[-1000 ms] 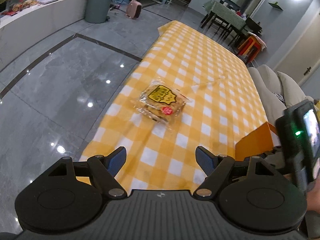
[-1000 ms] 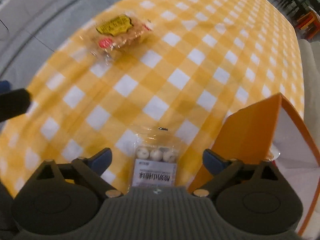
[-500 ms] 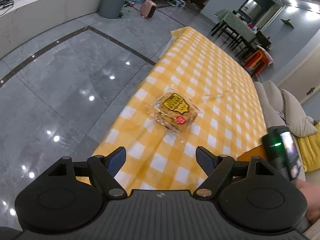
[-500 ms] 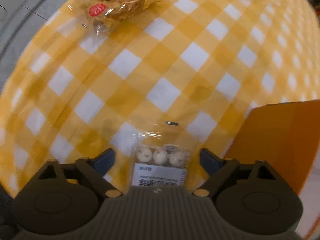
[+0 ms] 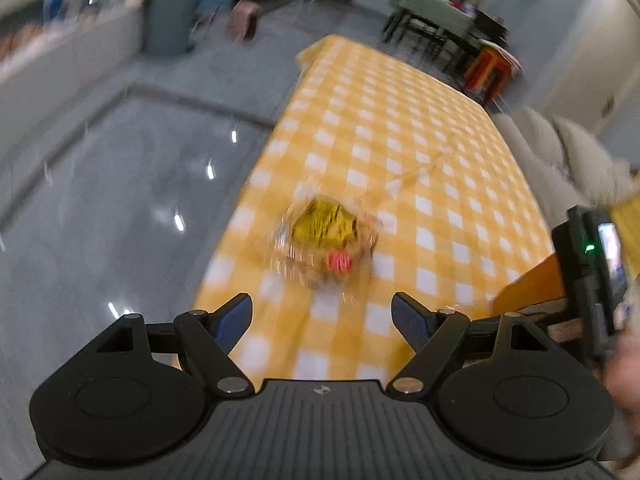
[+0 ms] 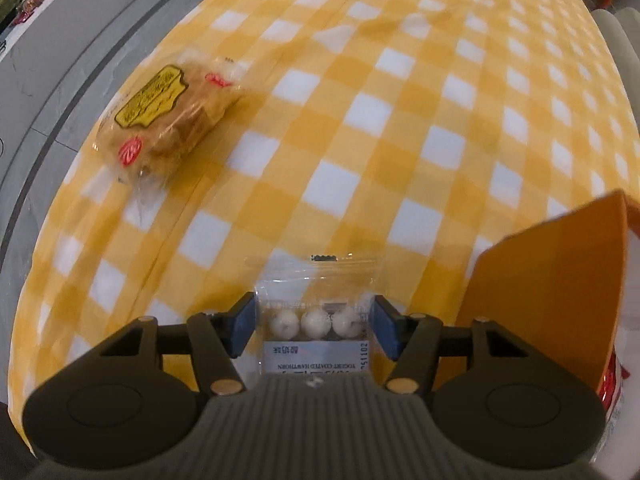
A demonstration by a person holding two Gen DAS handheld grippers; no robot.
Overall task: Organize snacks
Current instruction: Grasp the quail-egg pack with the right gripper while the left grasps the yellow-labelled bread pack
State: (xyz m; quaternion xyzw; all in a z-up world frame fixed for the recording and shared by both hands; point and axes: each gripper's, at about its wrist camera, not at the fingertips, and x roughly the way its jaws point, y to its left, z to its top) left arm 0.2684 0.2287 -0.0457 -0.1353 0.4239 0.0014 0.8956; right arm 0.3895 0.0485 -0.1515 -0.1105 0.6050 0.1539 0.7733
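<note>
at the bottom centre of the right wrist view, the right gripper has its blue pads pressed on both sides of a clear yogurt-coated hawthorn packet, beside an orange box at lower right. on the yellow checked tablecloth, a wrapped pastry lies upper left; the left gripper hangs spread wide, gripping nothing.

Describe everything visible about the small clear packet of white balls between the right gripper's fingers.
The small clear plastic packet of white balls lies flat on the yellow-and-white checked tablecloth. Three round white balls sit in a row above a white label printed "yogurt coated hawthorn", read upside down. Its crimped top edge with a dark notch points away from the camera. The right gripper has its blue-padded fingers at the packet's two side edges. An orange box stands to its right.
</note>
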